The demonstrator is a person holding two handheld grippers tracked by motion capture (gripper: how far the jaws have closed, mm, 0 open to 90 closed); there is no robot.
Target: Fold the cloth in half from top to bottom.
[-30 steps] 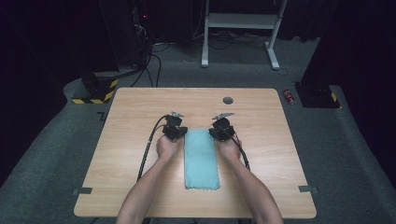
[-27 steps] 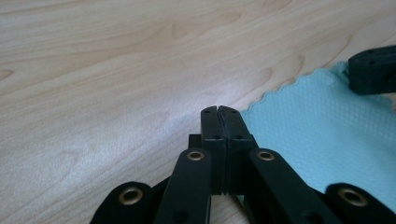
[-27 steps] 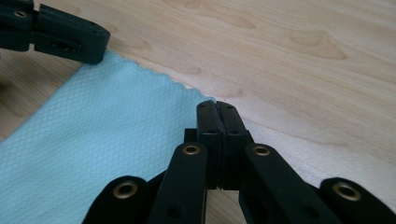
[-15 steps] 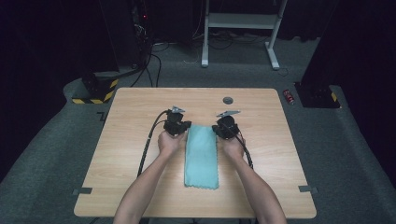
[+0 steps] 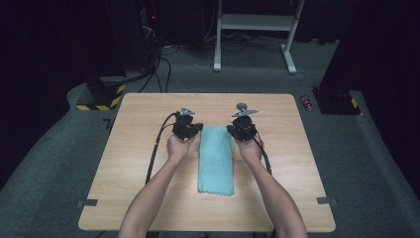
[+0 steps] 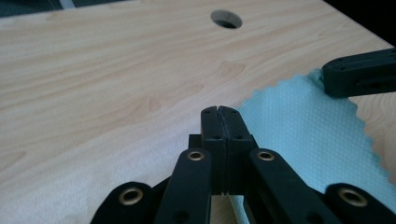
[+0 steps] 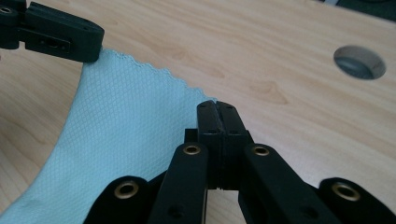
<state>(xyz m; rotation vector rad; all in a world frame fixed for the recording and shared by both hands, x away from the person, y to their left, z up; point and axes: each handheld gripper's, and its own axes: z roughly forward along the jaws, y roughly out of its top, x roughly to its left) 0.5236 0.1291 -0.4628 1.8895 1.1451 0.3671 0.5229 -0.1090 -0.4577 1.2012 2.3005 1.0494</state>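
Observation:
A teal cloth (image 5: 216,161) lies lengthwise on the middle of the wooden table (image 5: 138,163), its far edge raised off the wood. My left gripper (image 5: 198,129) is shut on the cloth's far left corner and my right gripper (image 5: 233,130) on its far right corner. In the left gripper view my jaws (image 6: 219,110) are pressed together at the cloth's (image 6: 303,128) scalloped edge, with the right gripper (image 6: 359,72) pinching the other corner. In the right gripper view my jaws (image 7: 216,105) are closed on the cloth (image 7: 126,123), and the left gripper (image 7: 60,35) grips the opposite corner.
A round cable hole (image 5: 241,105) sits in the table just beyond the right gripper, also the hole (image 6: 226,18) and the hole (image 7: 359,61). Cables trail back from both grippers along the forearms. A red can (image 5: 307,102) lies on the floor past the table's far right corner.
Both hands have risen a little with the cloth's far corners in the jaws. The far edge has lifted and the cloth's near end has slid slightly away from the person.

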